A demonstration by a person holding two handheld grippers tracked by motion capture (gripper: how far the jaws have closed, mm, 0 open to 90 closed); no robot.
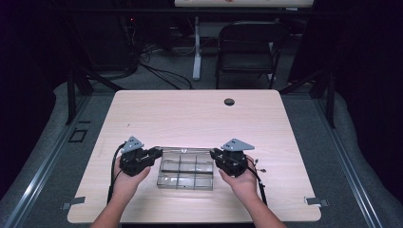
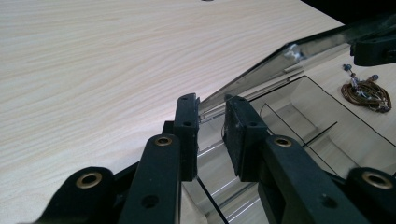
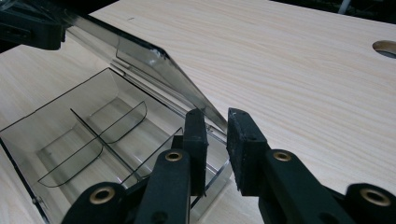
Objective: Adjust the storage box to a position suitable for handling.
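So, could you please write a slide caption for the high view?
Two hand-held grippers, left and right, at the raised lid of a clear divided box on a wooden table.

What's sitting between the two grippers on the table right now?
In the high view, a clear plastic compartment box lies between the left gripper and right gripper, its lid raised at the far edge.

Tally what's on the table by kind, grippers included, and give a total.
Handheld grippers: 2, left and right
Clear plastic compartment box with hinged lid: 1
Small coil of brown wire: 1
Total: 4
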